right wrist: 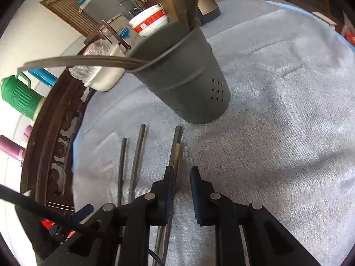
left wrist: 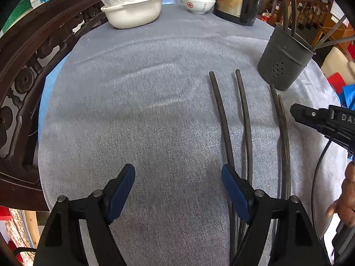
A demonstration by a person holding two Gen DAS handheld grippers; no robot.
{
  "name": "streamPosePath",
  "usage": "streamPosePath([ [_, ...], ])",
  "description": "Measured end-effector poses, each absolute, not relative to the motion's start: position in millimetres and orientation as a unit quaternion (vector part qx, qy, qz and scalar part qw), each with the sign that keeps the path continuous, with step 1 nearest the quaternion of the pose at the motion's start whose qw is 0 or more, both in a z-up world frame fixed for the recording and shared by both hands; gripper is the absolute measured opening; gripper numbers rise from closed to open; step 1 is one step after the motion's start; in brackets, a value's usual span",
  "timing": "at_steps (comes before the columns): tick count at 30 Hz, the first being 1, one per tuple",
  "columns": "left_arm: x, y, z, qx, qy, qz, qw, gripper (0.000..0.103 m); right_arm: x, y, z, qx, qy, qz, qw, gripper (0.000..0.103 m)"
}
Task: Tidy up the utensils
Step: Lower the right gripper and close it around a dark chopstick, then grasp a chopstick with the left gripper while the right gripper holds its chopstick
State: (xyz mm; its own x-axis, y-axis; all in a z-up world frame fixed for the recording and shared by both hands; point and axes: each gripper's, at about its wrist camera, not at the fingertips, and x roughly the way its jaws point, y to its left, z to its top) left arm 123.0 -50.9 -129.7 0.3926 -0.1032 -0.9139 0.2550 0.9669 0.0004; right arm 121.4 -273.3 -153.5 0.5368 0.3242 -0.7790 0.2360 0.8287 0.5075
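Chopsticks (left wrist: 221, 115): some already stand in the holder (left wrist: 284, 62), four lie on the desk (left wrist: 133, 110).
My left claw (left wrist: 177, 190) gapes wide and empty; my right claw (right wrist: 181, 190) is narrowed, gripping nothing.

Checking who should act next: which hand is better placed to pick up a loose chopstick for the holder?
Probably the right. Its claw is narrowed, empty, and nearly lined up over the pair of chopsticks that point at the gray holder. The left claw stands wide over bare cloth beside the other chopsticks.
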Motion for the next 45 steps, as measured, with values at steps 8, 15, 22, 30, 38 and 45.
streamPosePath([
  [8,122,-50,-134,0.07,0.545,-0.106,0.829,0.081,136,-257,-159,0.25,0.5,0.014,0.829,0.018],
  [15,122,-48,-139,0.065,0.551,-0.107,0.825,0.081,151,-243,-158,0.244,0.514,0.031,0.822,0.019],
  [22,121,-44,-142,0.064,0.554,-0.104,0.824,0.081,158,-224,-161,0.214,0.526,0.041,0.822,0.019],
  [30,133,-41,-143,0.06,0.559,-0.109,0.82,0.081,157,-231,-161,0.206,0.531,0.023,0.822,0.011],
  [38,190,-44,-141,0.038,0.594,-0.132,0.793,0.081,165,-245,-161,0.209,0.553,-0.007,0.806,0.008],
  [45,231,-58,-139,0.039,0.632,-0.115,0.765,0.085,180,-239,-159,0.197,0.567,-0.013,0.799,0.009],
])
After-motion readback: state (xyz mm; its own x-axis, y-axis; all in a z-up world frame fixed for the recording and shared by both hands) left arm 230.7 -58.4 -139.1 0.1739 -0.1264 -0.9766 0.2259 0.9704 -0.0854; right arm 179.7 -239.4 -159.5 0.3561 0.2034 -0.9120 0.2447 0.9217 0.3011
